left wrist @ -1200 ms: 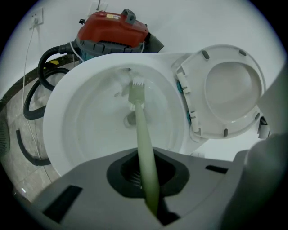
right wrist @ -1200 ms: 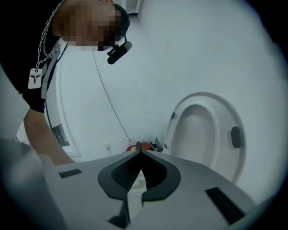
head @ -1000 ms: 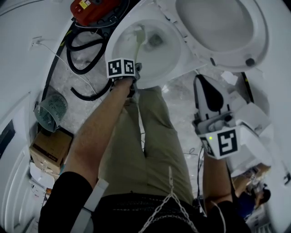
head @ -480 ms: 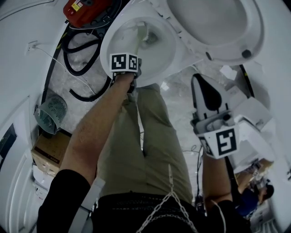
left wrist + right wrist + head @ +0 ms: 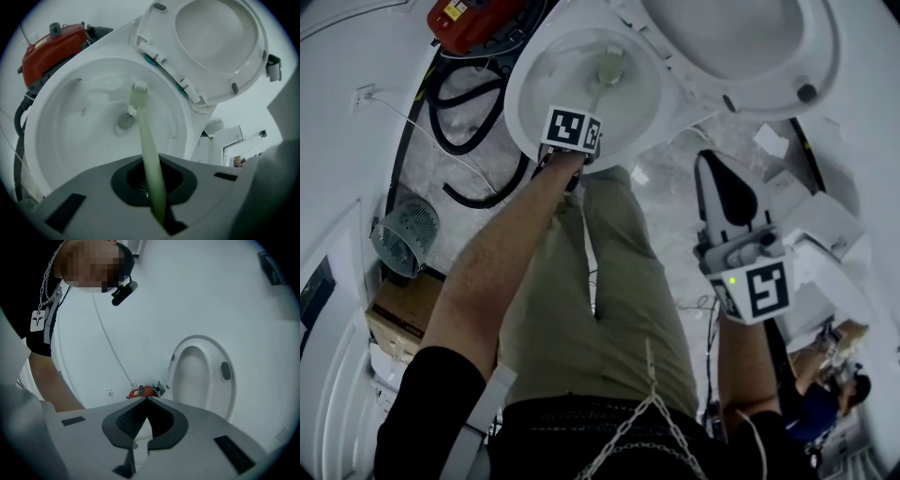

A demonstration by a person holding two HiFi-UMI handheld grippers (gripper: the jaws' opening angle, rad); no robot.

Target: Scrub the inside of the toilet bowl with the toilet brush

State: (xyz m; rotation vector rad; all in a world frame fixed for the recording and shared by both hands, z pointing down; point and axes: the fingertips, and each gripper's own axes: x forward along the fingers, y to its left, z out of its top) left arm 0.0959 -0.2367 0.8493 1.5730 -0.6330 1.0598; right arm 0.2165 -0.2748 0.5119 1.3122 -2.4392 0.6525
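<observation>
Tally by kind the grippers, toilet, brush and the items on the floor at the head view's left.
toilet: 1
brush: 1
grippers: 2, the left gripper shut on the brush, the right gripper shut and empty
red machine: 1
black hose: 1
mesh basket: 1
cardboard box: 1
Total: 8
</observation>
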